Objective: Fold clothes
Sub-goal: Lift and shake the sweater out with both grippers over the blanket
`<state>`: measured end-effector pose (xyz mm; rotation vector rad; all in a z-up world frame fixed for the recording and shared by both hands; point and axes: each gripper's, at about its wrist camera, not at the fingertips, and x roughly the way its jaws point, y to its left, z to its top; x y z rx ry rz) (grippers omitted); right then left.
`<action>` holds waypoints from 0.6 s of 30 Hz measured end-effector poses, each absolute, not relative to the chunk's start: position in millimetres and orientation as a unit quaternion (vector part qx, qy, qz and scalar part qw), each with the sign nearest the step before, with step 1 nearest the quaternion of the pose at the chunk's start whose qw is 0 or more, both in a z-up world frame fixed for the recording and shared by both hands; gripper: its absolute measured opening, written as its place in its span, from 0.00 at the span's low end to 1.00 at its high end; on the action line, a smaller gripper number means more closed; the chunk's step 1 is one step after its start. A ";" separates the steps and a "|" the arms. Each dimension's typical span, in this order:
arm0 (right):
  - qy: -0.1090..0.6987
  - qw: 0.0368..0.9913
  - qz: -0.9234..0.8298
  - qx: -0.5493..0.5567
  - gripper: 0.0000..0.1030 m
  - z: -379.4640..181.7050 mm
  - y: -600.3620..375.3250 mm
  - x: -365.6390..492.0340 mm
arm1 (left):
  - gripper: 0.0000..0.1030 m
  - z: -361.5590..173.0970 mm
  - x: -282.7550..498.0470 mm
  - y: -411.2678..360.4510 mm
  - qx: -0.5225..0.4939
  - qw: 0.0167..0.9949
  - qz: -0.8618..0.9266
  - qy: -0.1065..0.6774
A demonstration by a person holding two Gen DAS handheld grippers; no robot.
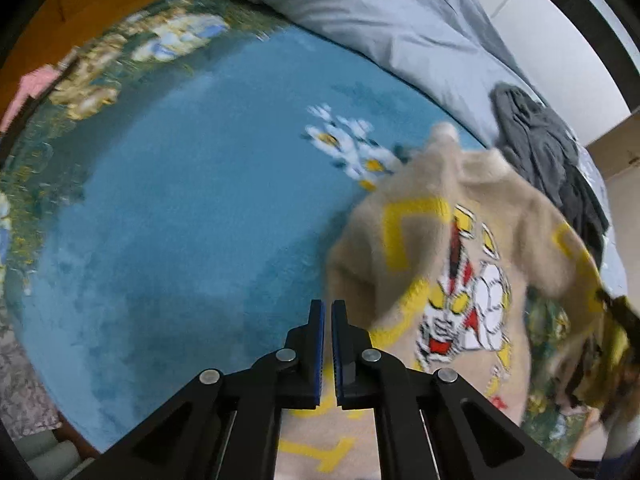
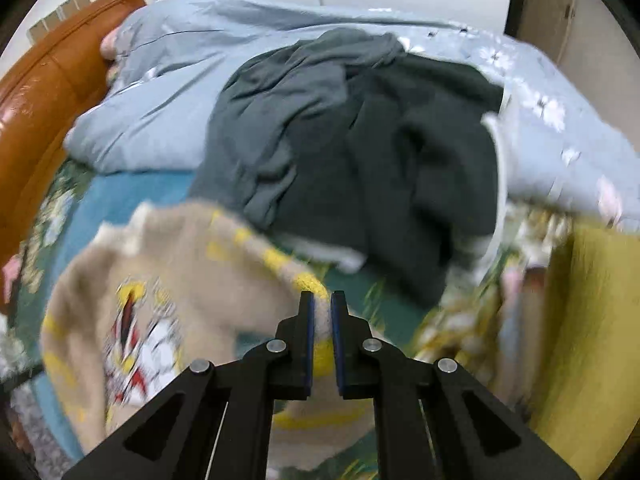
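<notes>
While both grippers, left gripper (image 1: 327, 308) and right gripper (image 2: 322, 300), pinch the fuzzy beige cartoon sweater (image 1: 448, 264), dark grey clothes (image 2: 352, 148) lie heaped beyond on the blue blanket (image 1: 180, 200).

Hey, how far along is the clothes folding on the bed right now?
Early on. Nothing looks folded yet. In hand: the beige sweater is lifted over the blue blanket, with the left gripper and right gripper each closed on its fabric. Left: laying it out and folding it, then the dark grey clothes heaped unfolded on the light blue duvet.
</notes>
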<state>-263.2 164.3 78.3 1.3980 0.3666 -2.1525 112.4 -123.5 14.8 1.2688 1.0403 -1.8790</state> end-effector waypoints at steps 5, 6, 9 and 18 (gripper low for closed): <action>0.175 0.237 -0.785 0.545 0.08 52.5 150.6 -290.2 | 0.16 5.4 100.9 -111.9 0.501 0.299 -0.715 0.385; 0.175 0.236 -0.783 0.548 0.08 48.3 153.0 -291.8 | 0.24 4.2 101.0 -112.8 0.500 0.298 -0.714 0.388; 0.169 0.235 -0.782 0.552 0.08 43.0 159.7 -293.7 | 0.41 2.6 104.9 -117.5 0.492 0.296 -0.713 0.403; 0.125 0.291 -0.839 0.442 0.54 125.8 192.2 -240.5 | 0.61 17.8 134.4 -118.5 0.418 0.287 -0.729 0.460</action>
